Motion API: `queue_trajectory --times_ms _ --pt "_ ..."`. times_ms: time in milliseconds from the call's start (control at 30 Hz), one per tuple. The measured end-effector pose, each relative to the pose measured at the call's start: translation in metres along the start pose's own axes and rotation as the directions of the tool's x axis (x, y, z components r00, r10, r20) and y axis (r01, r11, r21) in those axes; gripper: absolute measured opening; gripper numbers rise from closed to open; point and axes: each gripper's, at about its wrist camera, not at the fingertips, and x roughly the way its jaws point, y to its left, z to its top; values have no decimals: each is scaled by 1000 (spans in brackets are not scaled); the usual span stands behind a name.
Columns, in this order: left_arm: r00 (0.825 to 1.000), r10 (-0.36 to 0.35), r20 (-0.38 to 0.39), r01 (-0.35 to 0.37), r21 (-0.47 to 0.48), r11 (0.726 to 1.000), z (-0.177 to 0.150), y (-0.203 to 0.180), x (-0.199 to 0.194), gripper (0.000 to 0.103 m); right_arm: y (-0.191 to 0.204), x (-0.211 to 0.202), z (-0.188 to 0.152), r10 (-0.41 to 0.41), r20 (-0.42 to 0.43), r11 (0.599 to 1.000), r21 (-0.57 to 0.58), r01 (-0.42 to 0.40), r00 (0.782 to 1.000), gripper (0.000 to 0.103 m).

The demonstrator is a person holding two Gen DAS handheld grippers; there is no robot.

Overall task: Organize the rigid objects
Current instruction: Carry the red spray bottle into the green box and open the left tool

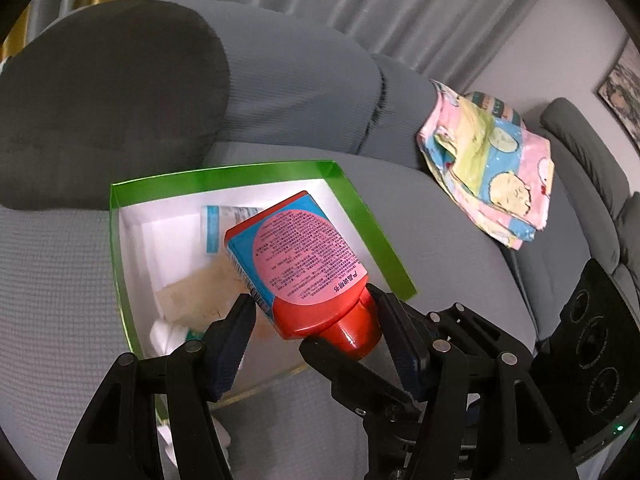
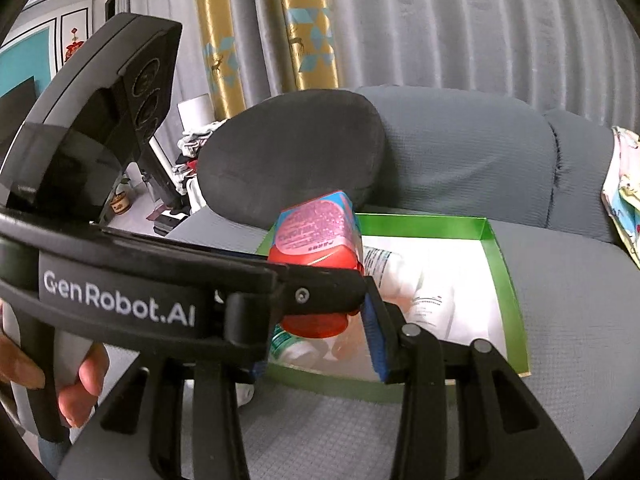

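My left gripper [image 1: 312, 312] is shut on a red bottle [image 1: 304, 264] with a blue and pink label, gripped near its red cap, held above the green-rimmed white box [image 1: 360, 204] on the grey sofa. The bottle also shows in the right wrist view [image 2: 316, 240], held by the left gripper that crosses in front. My right gripper [image 2: 316, 340] is open and empty, just before the box's near edge [image 2: 500, 264]. A white tube [image 2: 400, 272] and a small green-capped item [image 2: 288, 344] lie in the box.
A dark grey cushion [image 1: 104, 100] leans on the sofa back behind the box. A folded pink and blue cartoon cloth [image 1: 492, 164] lies on the seat to the right. Curtains hang behind the sofa. A side table with clutter [image 2: 188, 152] stands at the left.
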Motion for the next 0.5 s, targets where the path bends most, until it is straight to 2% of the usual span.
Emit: queue_trajectory --times_ms 200,233,267,333,400,500 --pt "1000 25 -15 -26 -50 998 4 16 20 65 -7 24 -6 -5 -56 1000 24 6 998 42" --pt "999 41 -19 -42 -60 997 4 20 23 67 -7 26 -5 -9 -60 1000 24 11 998 43" --pt "999 51 -20 -52 -67 996 5 22 24 72 -6 26 -6 -14 -64 1000 22 15 998 44" --pt "997 70 -12 -71 -85 994 4 29 22 82 -5 26 -8 -44 -65 999 12 45 997 58" --pt "995 97 2 -96 -105 990 3 36 17 83 -4 21 -9 -74 -57 997 5 75 996 70" --pt "992 125 17 -121 -128 984 0 47 7 83 -2 12 -11 -131 -40 991 -6 131 991 78"
